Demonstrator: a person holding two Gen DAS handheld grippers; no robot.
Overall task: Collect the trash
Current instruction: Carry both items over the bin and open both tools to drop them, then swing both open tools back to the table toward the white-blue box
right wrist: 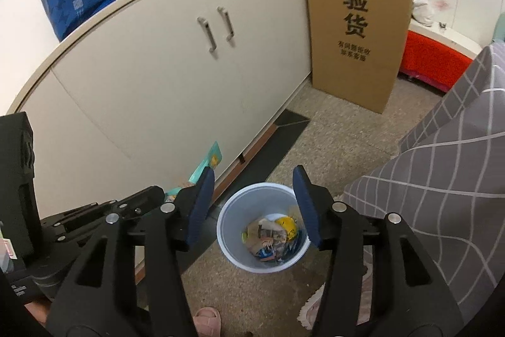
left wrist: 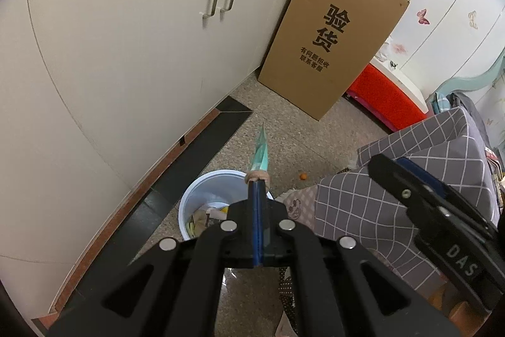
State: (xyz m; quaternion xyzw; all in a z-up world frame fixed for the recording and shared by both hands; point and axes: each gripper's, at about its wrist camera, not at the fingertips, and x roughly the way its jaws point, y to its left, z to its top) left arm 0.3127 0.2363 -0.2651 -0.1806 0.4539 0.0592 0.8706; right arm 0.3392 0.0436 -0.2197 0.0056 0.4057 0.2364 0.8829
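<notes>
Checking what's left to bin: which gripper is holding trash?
The left gripper: shut on a teal wrapper. The right gripper is open, empty, above the bin.

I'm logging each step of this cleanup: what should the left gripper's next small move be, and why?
Probably open the left gripper over the white bin. It is shut on a teal wrapper just above the bin's rim, while the right gripper stands open and empty above trash already inside.
</notes>
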